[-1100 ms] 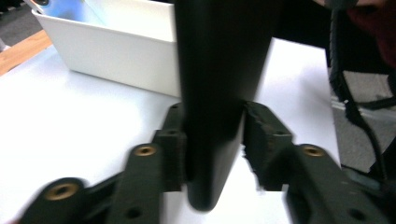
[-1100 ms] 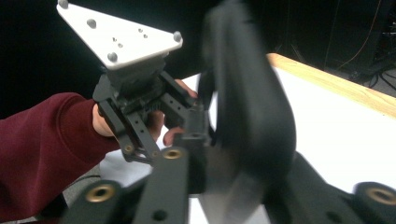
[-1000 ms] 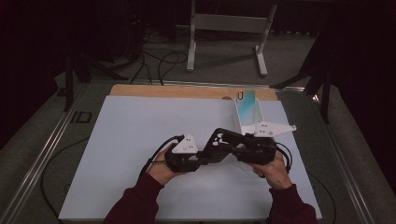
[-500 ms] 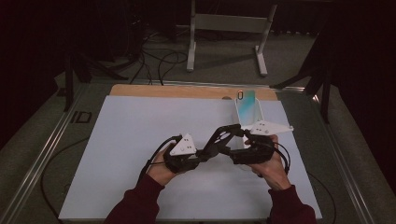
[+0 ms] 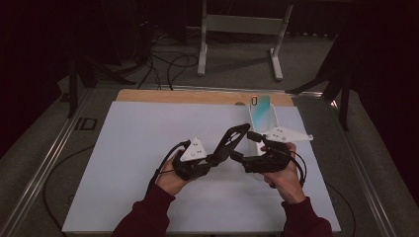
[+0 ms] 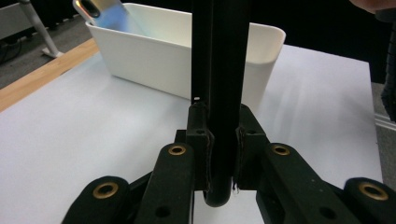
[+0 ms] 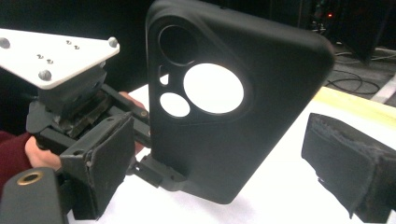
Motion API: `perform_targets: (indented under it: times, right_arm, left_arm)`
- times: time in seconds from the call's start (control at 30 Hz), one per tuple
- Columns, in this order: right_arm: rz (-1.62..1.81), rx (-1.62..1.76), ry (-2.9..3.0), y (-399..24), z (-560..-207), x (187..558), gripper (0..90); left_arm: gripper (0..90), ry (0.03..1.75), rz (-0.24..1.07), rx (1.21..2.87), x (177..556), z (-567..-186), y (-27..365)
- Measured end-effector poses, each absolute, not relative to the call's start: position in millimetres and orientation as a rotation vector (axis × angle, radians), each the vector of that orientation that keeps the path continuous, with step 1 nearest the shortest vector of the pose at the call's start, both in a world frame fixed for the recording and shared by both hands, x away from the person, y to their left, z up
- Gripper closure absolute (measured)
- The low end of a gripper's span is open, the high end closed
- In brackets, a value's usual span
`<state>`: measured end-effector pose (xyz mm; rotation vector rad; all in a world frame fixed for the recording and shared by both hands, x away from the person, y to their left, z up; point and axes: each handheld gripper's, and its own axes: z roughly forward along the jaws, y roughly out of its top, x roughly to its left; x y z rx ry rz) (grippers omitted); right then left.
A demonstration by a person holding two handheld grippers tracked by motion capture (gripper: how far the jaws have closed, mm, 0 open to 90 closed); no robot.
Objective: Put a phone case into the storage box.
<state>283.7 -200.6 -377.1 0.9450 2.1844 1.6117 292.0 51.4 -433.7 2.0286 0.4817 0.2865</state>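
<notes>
High view: left gripper (image 5: 210,159) clamps black phone case (image 5: 231,141); right gripper (image 5: 240,159), jaws apart, looks poised to take it next.

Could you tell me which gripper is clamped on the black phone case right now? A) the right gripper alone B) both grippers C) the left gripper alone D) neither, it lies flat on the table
C: in the left gripper view the left gripper has its jaws shut on the edge of the black phone case, while the right gripper stands open, its pads clear of the case on either side.
</notes>
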Motion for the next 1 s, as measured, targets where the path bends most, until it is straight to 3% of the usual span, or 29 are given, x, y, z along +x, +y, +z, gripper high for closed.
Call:
perform_targets:
  times: [1.0]
  right_arm:
    - [1.698,1.162,1.959,-181,-366,295,11.9]
  left_arm:
    - [80.4,0.508,0.246,1.981,288,-436,41]
